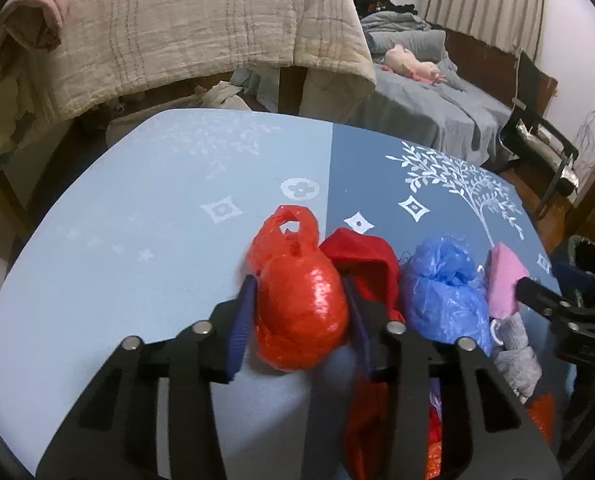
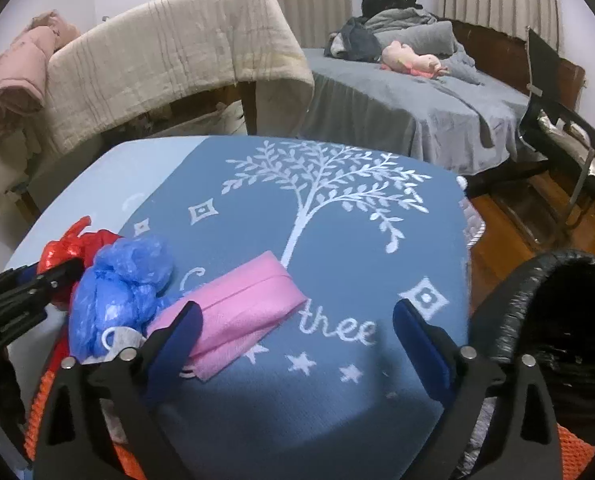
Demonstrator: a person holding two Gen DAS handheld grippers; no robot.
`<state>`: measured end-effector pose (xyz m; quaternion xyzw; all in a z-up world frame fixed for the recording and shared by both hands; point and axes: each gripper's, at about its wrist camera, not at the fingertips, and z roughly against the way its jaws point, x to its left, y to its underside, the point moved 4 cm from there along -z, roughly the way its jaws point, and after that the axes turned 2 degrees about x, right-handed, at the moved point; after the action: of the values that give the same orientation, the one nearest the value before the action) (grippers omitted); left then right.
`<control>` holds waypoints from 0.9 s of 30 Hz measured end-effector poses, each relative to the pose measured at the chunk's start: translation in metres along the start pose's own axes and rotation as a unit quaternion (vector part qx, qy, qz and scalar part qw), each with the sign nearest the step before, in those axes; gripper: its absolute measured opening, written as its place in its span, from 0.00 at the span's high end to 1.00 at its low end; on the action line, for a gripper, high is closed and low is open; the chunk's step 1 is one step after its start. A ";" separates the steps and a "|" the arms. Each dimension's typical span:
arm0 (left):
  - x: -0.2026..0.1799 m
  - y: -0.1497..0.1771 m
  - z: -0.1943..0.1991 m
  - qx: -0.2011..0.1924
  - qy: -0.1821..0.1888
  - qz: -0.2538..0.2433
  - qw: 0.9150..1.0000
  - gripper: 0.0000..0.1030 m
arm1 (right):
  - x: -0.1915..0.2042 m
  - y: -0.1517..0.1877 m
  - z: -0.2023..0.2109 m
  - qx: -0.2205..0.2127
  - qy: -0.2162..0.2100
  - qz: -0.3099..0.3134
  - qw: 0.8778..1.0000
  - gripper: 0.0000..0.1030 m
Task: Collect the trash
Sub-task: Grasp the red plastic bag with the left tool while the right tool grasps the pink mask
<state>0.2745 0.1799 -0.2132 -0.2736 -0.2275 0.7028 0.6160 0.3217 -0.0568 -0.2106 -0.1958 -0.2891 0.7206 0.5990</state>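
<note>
My left gripper [image 1: 299, 304] is shut on a knotted red plastic bag [image 1: 299, 312], held just above the blue table cover [image 1: 137, 264]. Right of it lie a red cloth [image 1: 363, 268], a crumpled blue plastic bag [image 1: 445, 296] and a pink pouch [image 1: 505, 284]. In the right wrist view my right gripper [image 2: 297, 320] is open and empty over the table cover [image 2: 337, 240]. The pink pouch [image 2: 237, 316] lies by its left finger, with the blue bag [image 2: 117, 296] and the red bag [image 2: 65, 252] further left. The black-lined trash bin [image 2: 557, 320] stands at the right.
A chair draped with a beige blanket [image 1: 201, 32] stands behind the table. A bed with grey sheets [image 2: 397, 96] is at the back right, a black chair [image 2: 557, 128] beside it. Grey socks [image 1: 517, 352] and orange mesh [image 2: 37, 420] lie near the table's front edge.
</note>
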 end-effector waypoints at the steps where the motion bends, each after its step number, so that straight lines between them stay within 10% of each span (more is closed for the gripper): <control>1: 0.001 0.000 0.001 -0.002 -0.001 0.002 1.000 0.60 | 0.002 -0.001 -0.003 0.004 -0.003 0.001 1.000 0.12; 7: 0.006 0.000 0.006 -0.008 -0.006 0.004 1.000 0.62 | 0.011 -0.001 -0.019 0.030 -0.026 0.009 0.999 0.29; 15: 0.009 0.002 0.014 -0.014 -0.016 0.000 1.000 0.65 | 0.021 -0.001 -0.015 0.032 -0.078 0.017 0.996 0.77; 27: -0.003 -0.006 0.052 -0.053 -0.010 0.002 0.999 0.66 | 0.015 -0.017 0.028 -0.019 -0.094 0.008 0.995 0.79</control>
<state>0.2449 0.1792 -0.1698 -0.2995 -0.2704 0.6936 0.5967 0.3143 -0.0456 -0.1772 -0.1409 -0.3556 0.7351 0.5597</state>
